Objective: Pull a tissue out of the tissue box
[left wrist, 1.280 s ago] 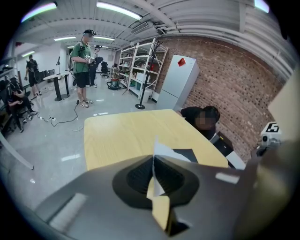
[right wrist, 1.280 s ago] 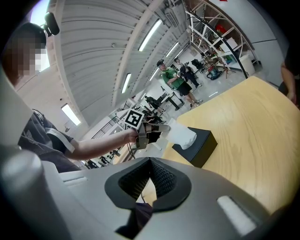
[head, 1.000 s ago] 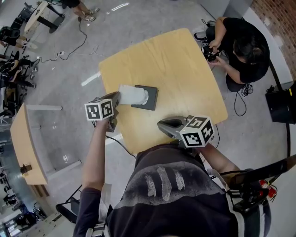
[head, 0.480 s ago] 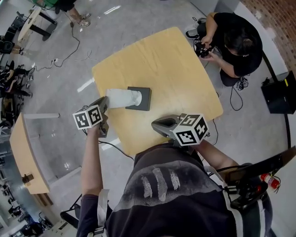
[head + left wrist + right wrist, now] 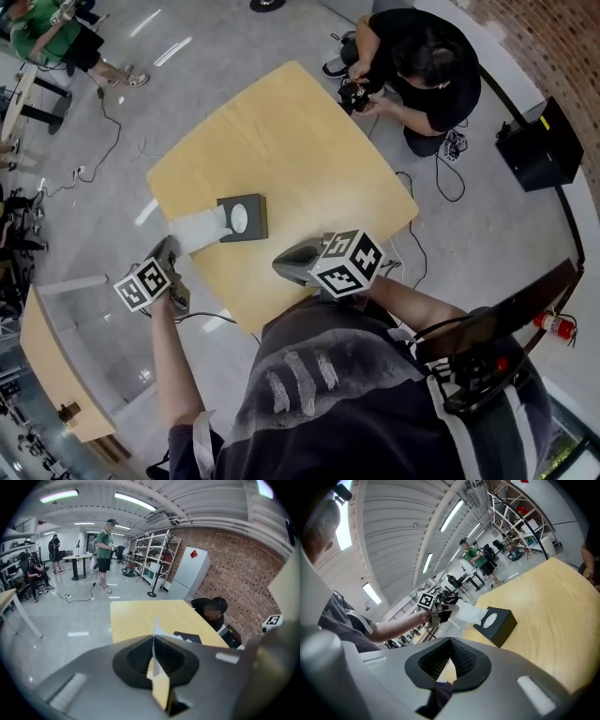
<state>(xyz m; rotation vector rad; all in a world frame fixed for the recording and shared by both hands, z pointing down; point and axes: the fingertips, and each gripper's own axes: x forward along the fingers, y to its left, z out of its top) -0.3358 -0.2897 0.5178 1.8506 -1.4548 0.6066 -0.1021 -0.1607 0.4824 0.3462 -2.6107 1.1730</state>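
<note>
A dark tissue box [image 5: 246,217] lies on the yellow wooden table [image 5: 300,150], near its left edge. A white tissue [image 5: 197,231] stretches level from the box's left side out past the table edge to my left gripper [image 5: 172,246], which is shut on its end. In the left gripper view the tissue's edge [image 5: 155,629] stands pinched between the closed jaws, with the box [image 5: 187,638] behind. My right gripper [image 5: 279,267] hovers at the table's near edge, shut and empty. Its own view shows the box [image 5: 497,624], the tissue [image 5: 468,613] and the left gripper [image 5: 443,609].
A person in black [image 5: 422,61] crouches at the table's far corner. A black case [image 5: 536,145] sits on the floor at the right, and cables trail across the floor [image 5: 112,122]. Another wooden table [image 5: 42,361] stands at the lower left.
My left gripper has drawn back to the left, away from the box, and risen a little, pulling the tissue further out. The right gripper has stayed put.
</note>
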